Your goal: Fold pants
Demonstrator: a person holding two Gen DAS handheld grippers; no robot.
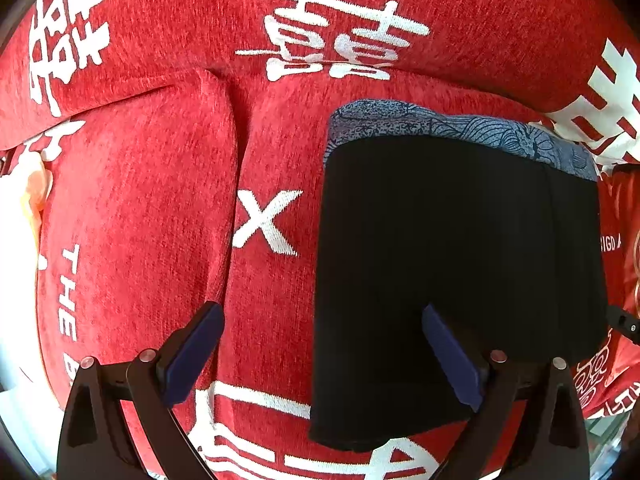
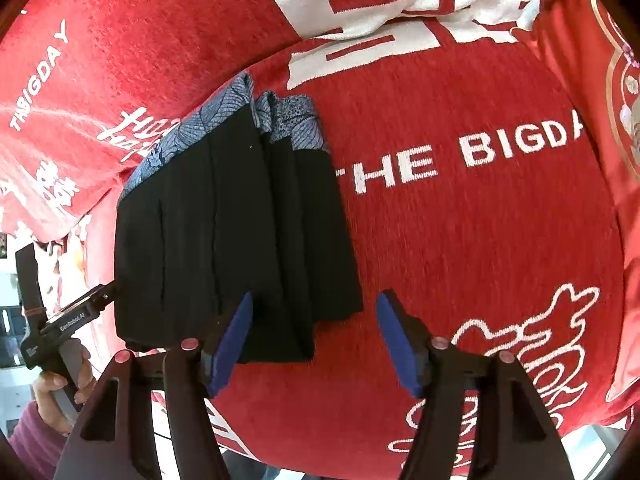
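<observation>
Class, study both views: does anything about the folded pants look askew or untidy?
Mostly neat. The black pants lie folded on the red cover, but in the right wrist view the layers step unevenly at the near edge and the blue patterned fabric bunches at the far end.

Red sofa cover (image 2: 480,240), woven white lettering:
- "THE BIGDA", last letter cut off, at 2 o'clock in the right wrist view
- "THBIGDAY" at 10 o'clock, same view
- "THE" at 8 o'clock and a large "X" near centre, left wrist view

Left gripper (image 2: 96,300) body: "GenRobot.AI".
</observation>
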